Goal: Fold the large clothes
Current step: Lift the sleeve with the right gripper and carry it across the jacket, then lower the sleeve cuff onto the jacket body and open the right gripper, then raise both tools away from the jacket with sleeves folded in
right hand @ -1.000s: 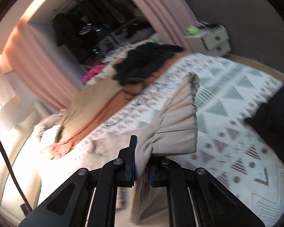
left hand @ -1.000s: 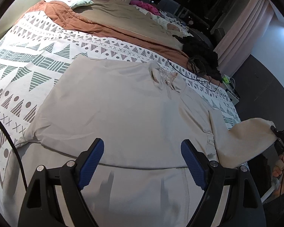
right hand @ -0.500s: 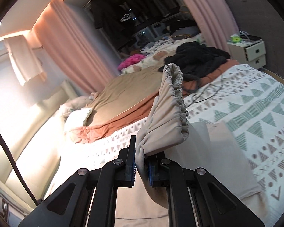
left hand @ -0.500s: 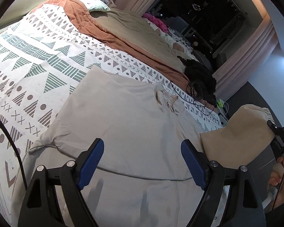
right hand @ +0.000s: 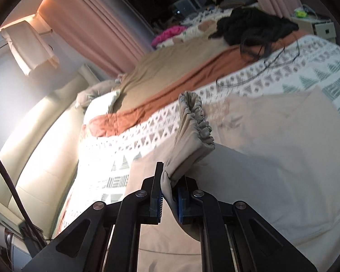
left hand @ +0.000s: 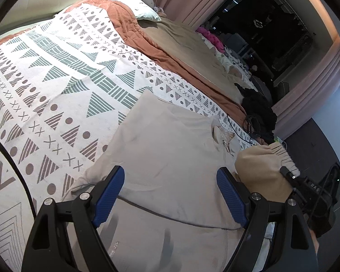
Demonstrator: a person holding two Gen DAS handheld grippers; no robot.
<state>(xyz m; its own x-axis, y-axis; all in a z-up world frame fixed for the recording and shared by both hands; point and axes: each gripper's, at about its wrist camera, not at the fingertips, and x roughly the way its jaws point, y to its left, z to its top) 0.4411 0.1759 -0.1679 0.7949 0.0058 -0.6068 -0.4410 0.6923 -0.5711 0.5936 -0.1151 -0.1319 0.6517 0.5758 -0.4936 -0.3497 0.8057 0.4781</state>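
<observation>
Right tool (right hand: 168, 195) clamped on gathered sleeve cuff (right hand: 192, 122), lifted over shirt (left hand: 170, 149). Left tool (left hand: 170, 195) wide open, empty, above shirt. Shirt flat on patterned bedspread (left hand: 56, 79); black clothes pile (right hand: 253, 27) beyond.

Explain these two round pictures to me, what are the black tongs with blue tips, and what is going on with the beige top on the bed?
There is no robot here: a person holds a two-finger tool in each hand, each carrying a wide-angle camera looking along its fingers. One picture is from the left tool, one from the right. The left hand-held gripper is open and holds nothing, above a beige top spread on a patterned bedspread. The right hand-held gripper is shut on the top's sleeve near its gathered cuff, lifting it over the garment's body, probably to fold it in. A black clothes heap lies farther along the bed.
</observation>
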